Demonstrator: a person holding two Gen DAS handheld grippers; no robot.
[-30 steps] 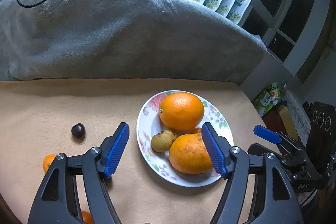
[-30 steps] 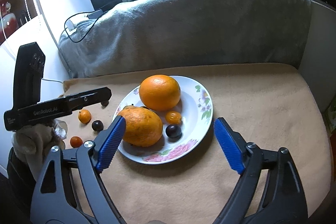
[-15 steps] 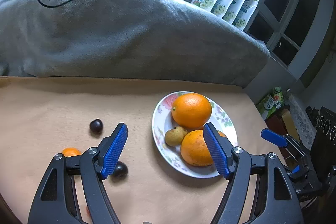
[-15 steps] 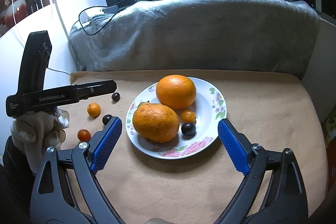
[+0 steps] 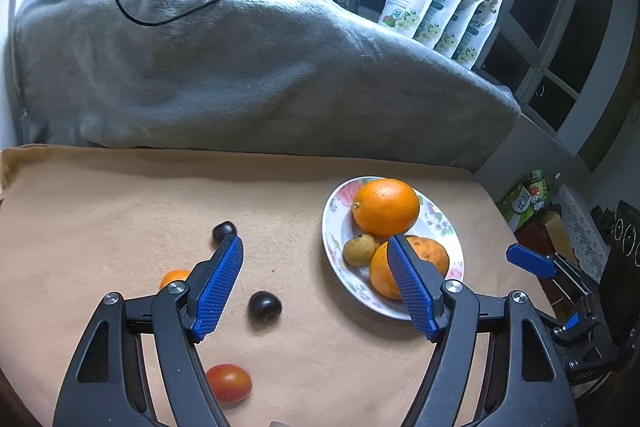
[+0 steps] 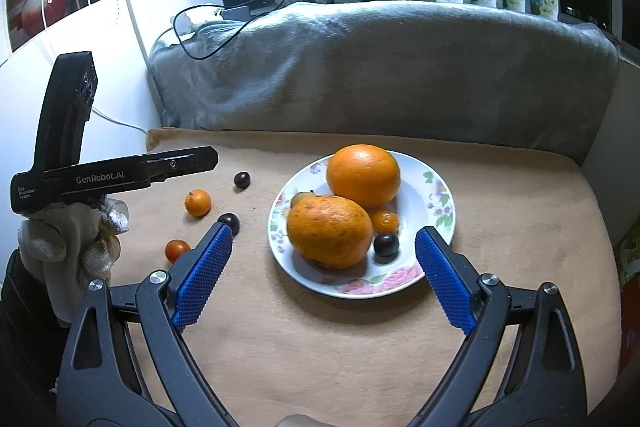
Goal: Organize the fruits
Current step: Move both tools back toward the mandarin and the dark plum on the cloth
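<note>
Hovering above the tan counter (image 5: pixel 120 195), both tongs gape with nothing between them: left tongs (image 5: pixel 316 281), right tongs (image 6: pixel 324 271), just widened. Two oranges (image 6: pixel 363 175) sit on the floral plate (image 6: pixel 440 195); a dark plum (image 5: pixel 264 308) and red tomato (image 5: pixel 229 382) lie loose beside it.

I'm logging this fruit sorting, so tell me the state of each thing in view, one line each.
Left tool: open, empty.
Right tool: open, empty, jaws just widened.
Floral white plate: holds five fruits.
Round smooth orange: on plate.
Blotchy larger orange: on plate, touching the smooth one.
Two dark round plums: loose on beige cloth.
Small orange kumquat: loose on cloth.
Red cherry tomato: loose on cloth.
</note>
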